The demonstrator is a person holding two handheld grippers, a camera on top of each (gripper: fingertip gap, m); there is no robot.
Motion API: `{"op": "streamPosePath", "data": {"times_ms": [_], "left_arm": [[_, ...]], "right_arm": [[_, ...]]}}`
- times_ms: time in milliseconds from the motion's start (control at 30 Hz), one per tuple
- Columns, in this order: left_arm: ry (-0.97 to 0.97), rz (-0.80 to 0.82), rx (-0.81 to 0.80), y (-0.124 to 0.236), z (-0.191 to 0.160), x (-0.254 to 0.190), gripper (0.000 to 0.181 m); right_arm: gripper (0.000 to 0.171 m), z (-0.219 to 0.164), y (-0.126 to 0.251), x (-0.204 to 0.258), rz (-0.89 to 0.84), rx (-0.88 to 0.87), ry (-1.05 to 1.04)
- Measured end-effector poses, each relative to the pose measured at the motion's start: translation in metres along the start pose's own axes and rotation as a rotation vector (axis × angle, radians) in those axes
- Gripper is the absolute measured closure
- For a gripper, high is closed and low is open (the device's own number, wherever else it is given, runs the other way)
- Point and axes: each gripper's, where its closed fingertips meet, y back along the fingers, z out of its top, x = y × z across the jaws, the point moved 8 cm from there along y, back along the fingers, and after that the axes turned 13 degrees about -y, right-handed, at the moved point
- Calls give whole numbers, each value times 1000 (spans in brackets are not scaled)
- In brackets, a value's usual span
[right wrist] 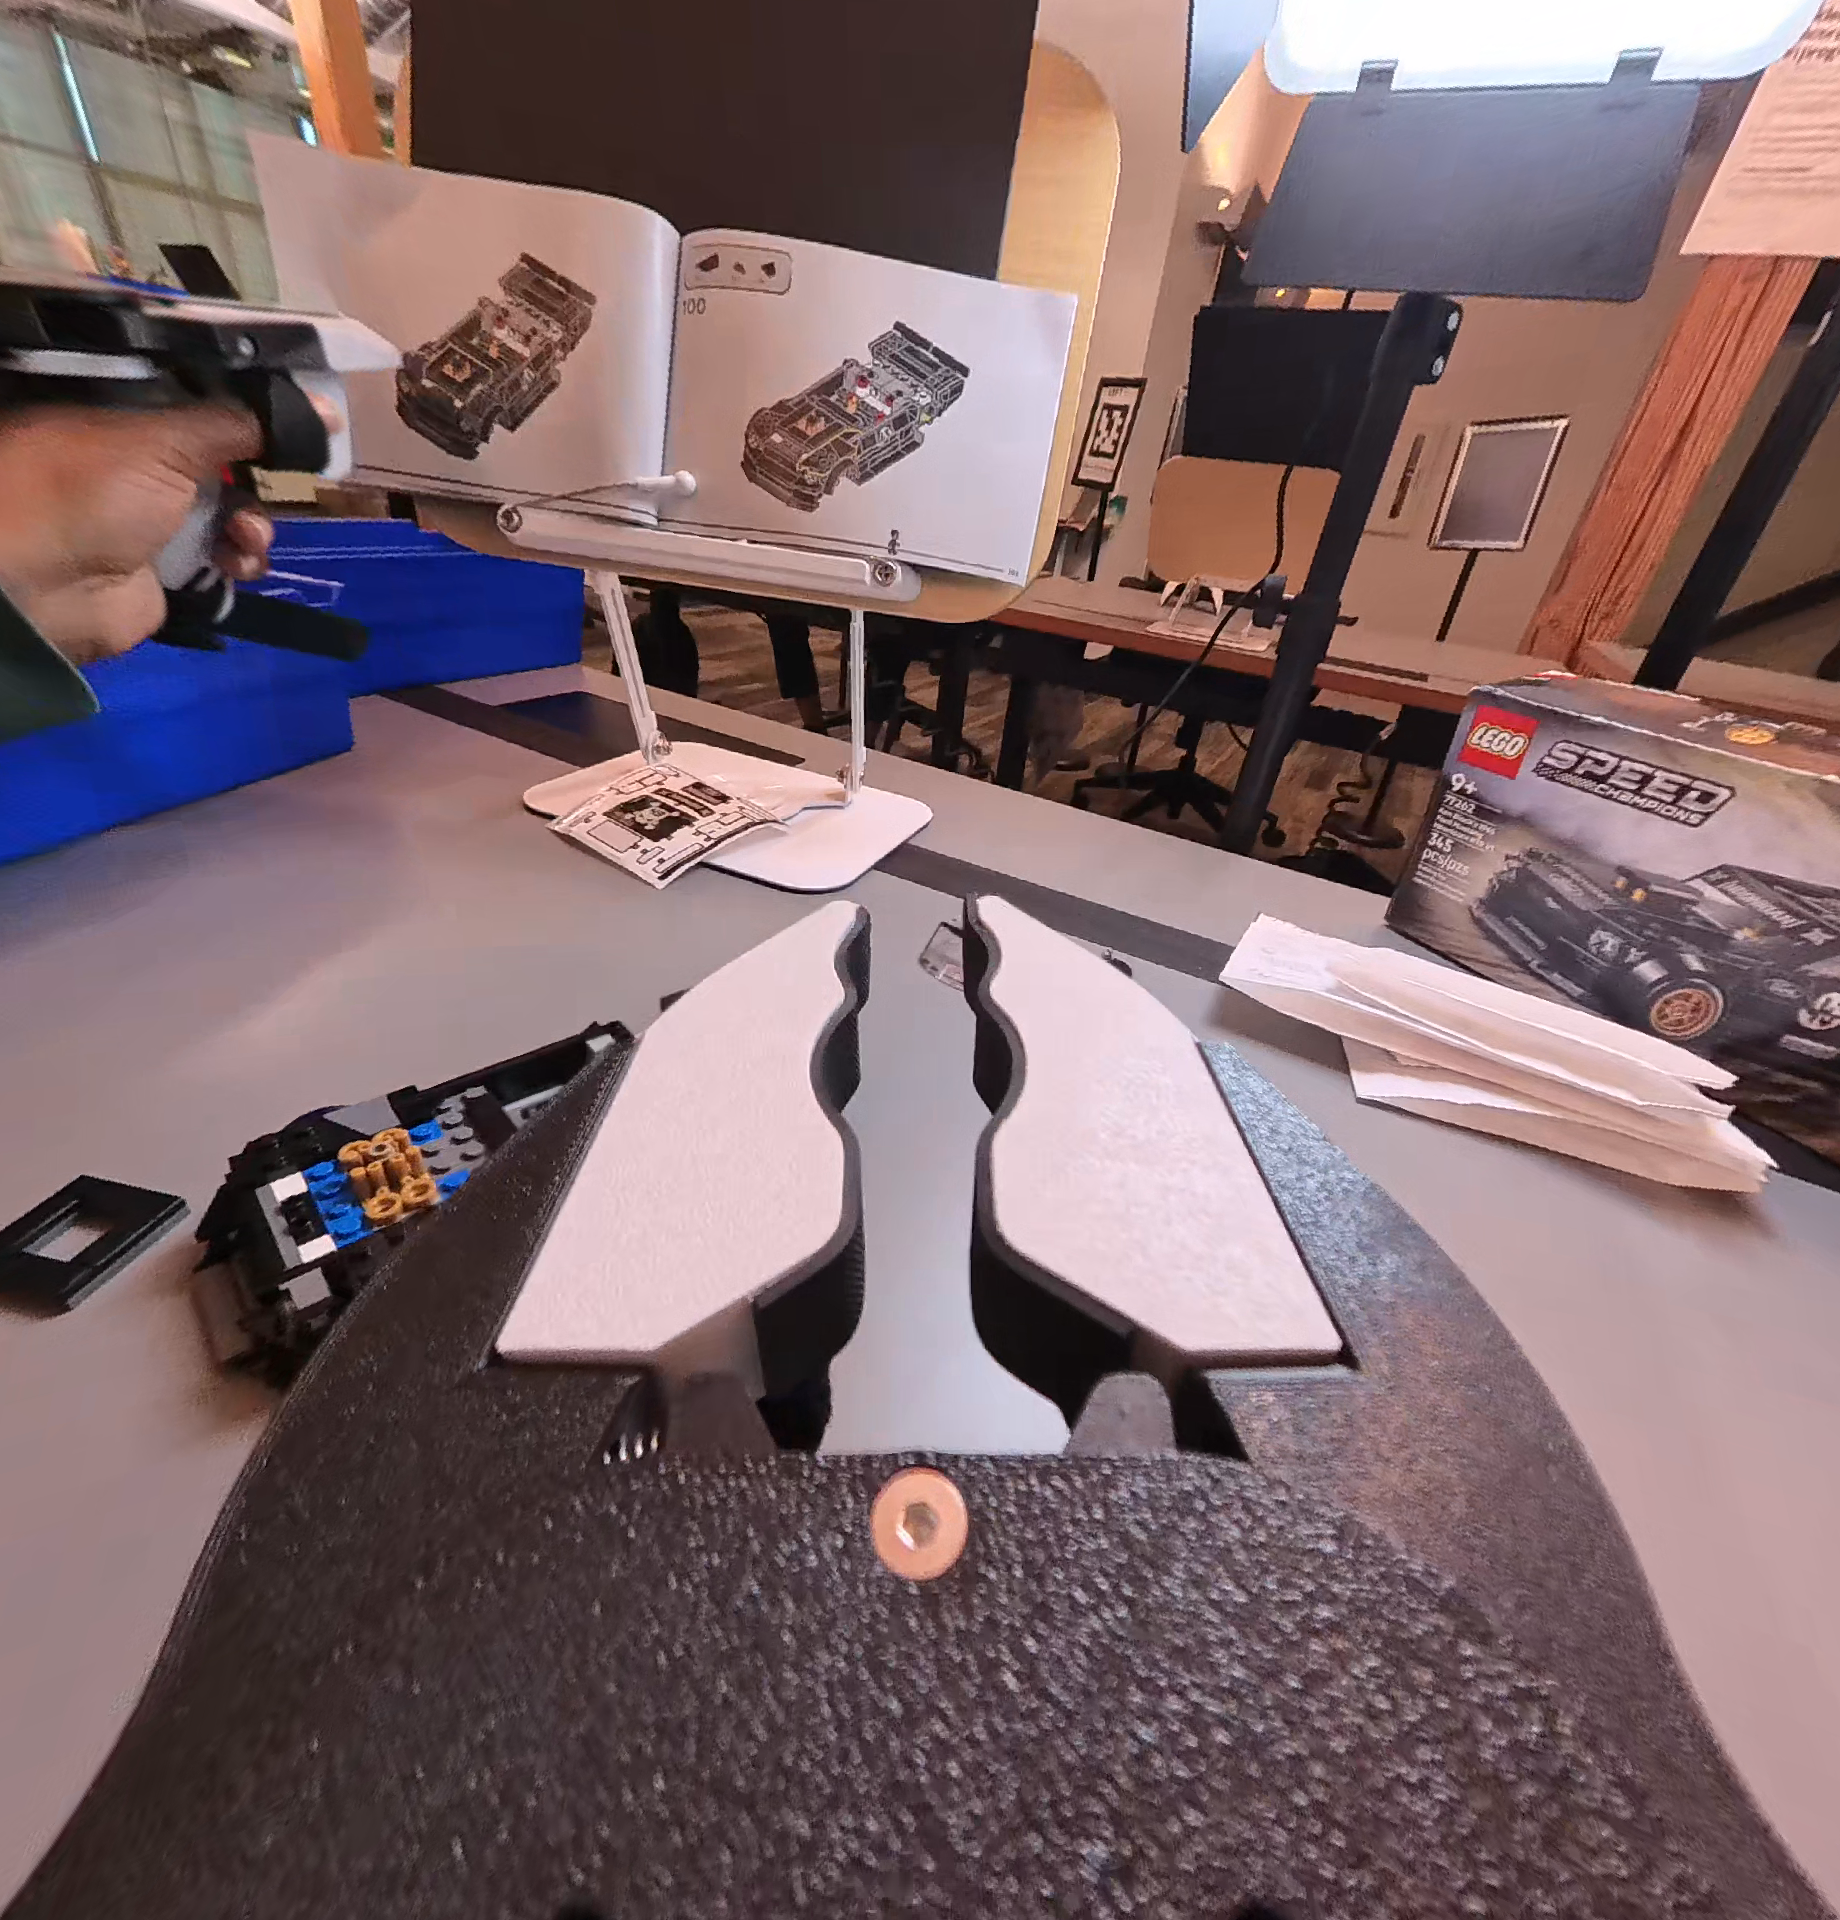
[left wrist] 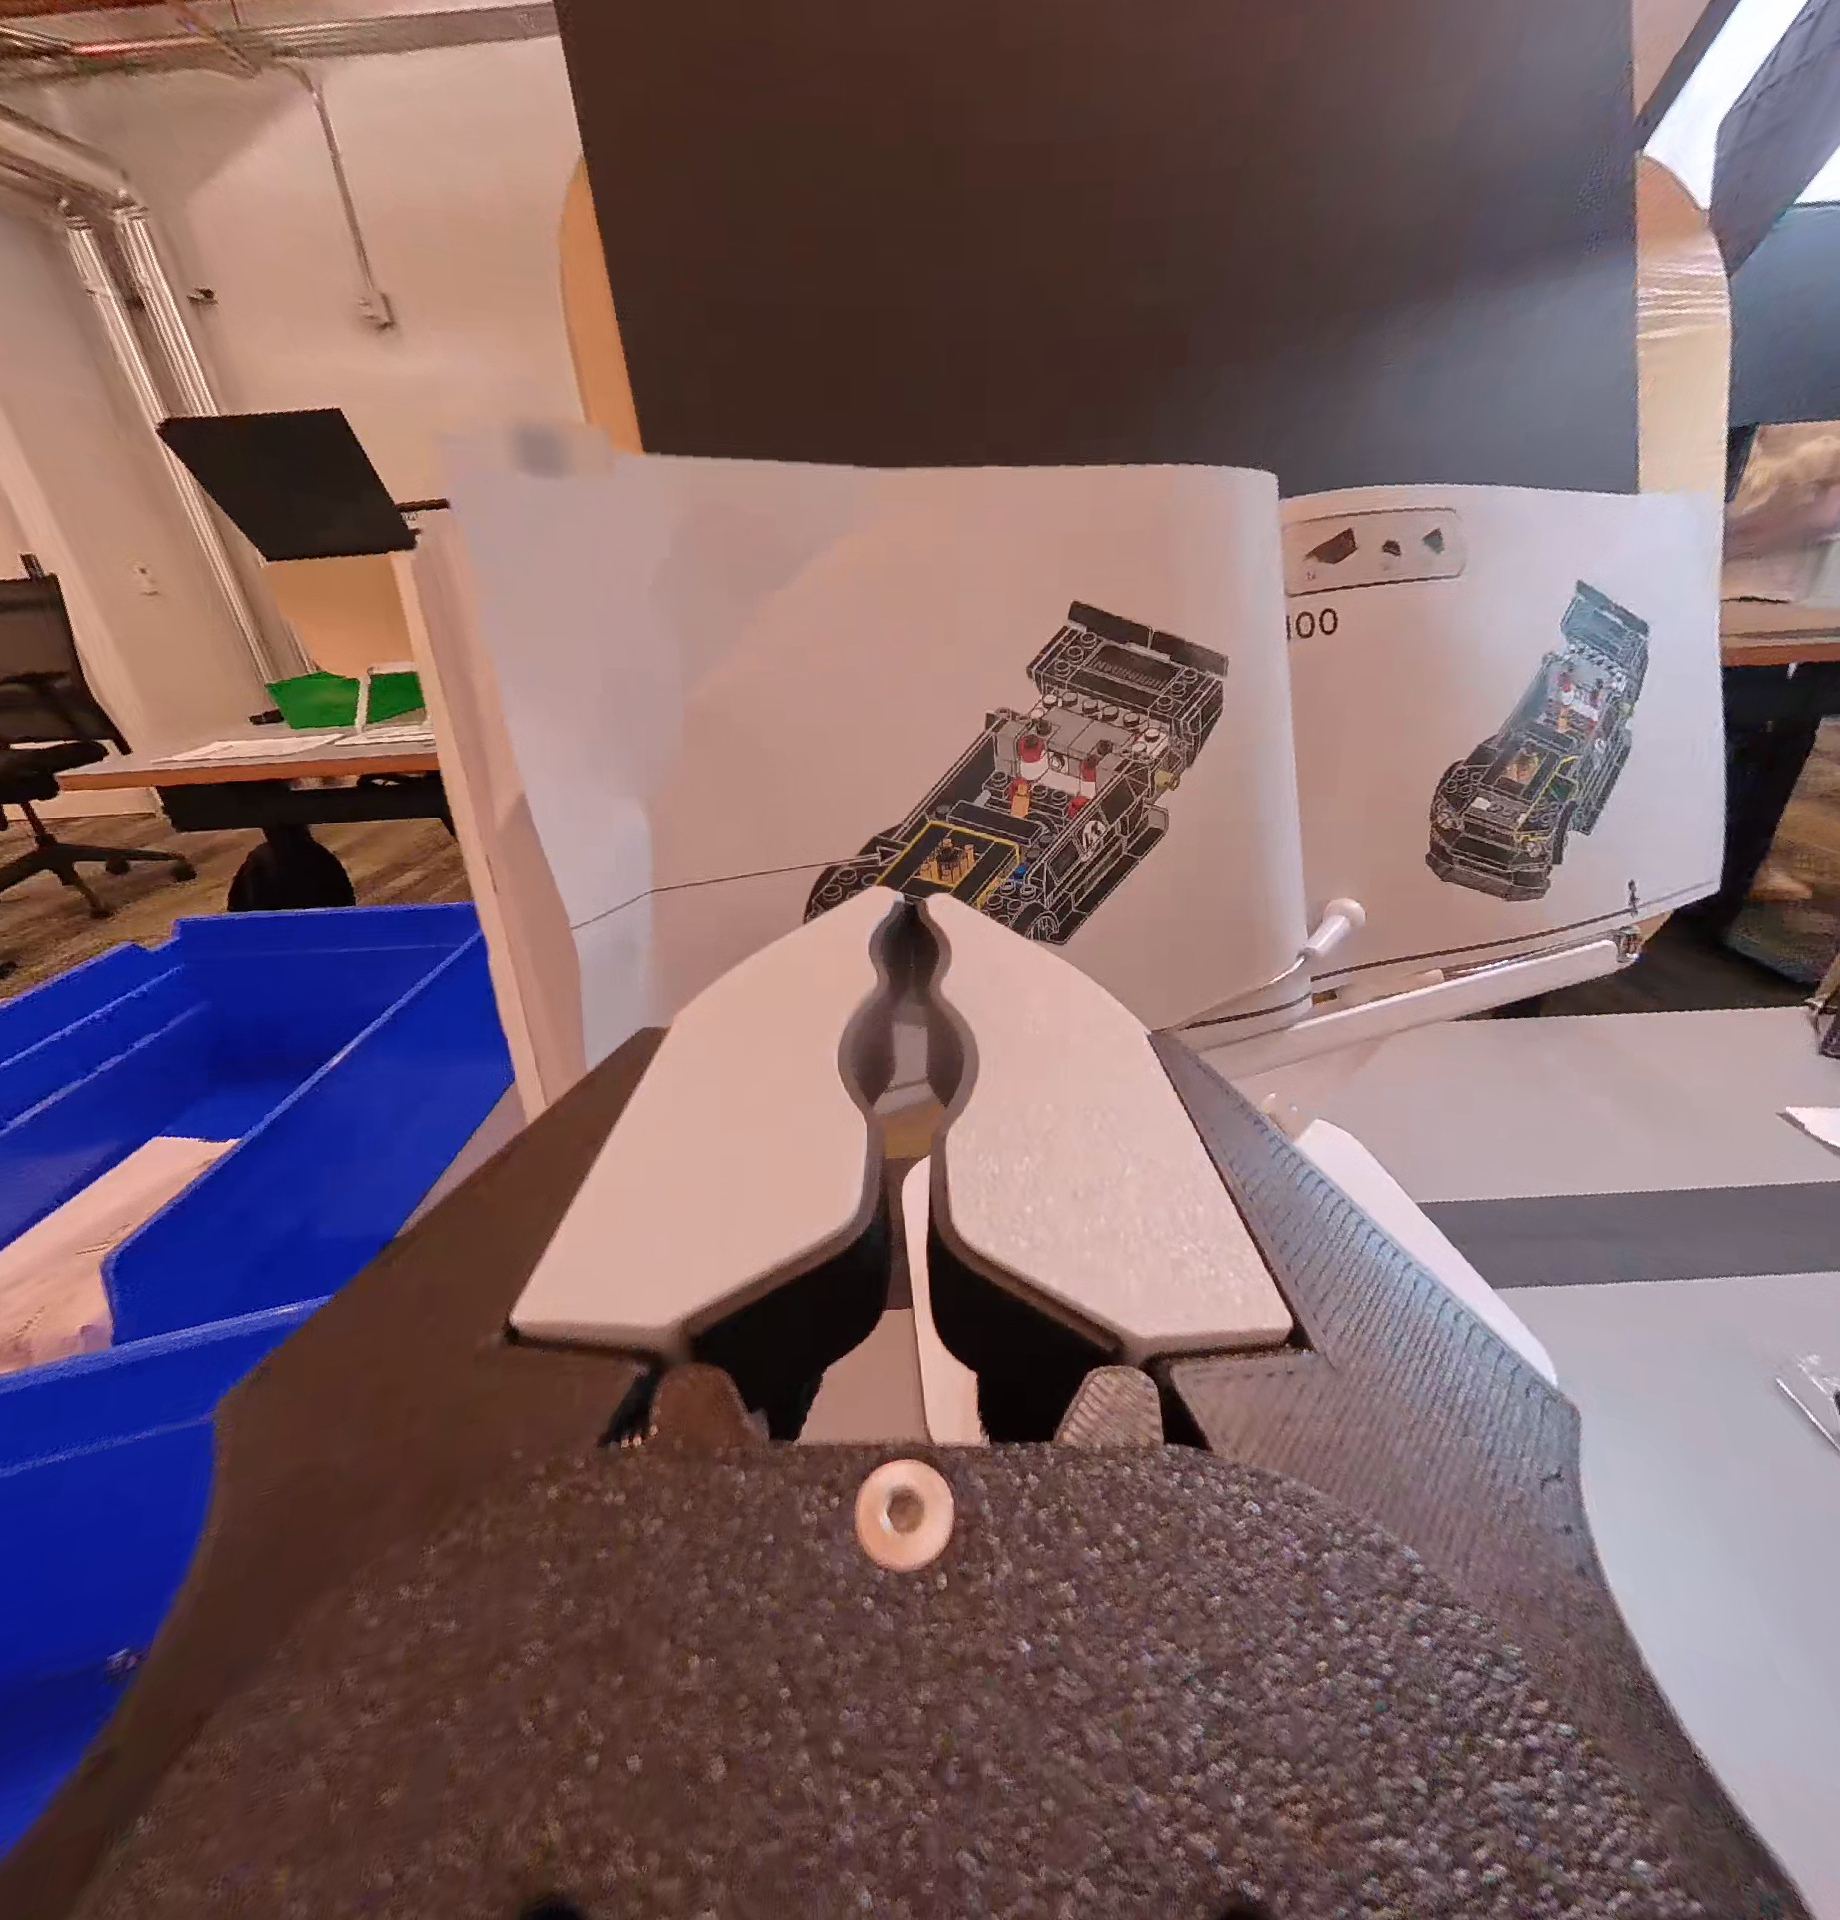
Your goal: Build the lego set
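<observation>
Right wrist view alone gives me the studded, half-built car point(right wrist: 344, 1195); my right gripper point(right wrist: 916, 935) gapes empty, the left gripper point(left wrist: 911, 920) is pinched closed.

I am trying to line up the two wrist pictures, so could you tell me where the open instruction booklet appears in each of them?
Left wrist view: the instruction booklet fills the middle, straight ahead, just beyond the shut left gripper.
Right wrist view: it stands at upper centre-left on the white stand, far beyond the open right gripper.
Shared landmark: the blue bin, left of the booklet in both.
</observation>
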Motion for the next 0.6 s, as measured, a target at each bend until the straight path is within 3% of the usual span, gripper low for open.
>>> {"op": "streamPosePath", "data": {"times_ms": [467,600], "left_arm": [[-19,-60,14,-8,-10,-10,181],[-47,-191,-14,1,-2,-28,181]], "right_arm": [[153,-10,-10,-2,9,48,41],[153,-10,-10,-2,16,54,39]]}}
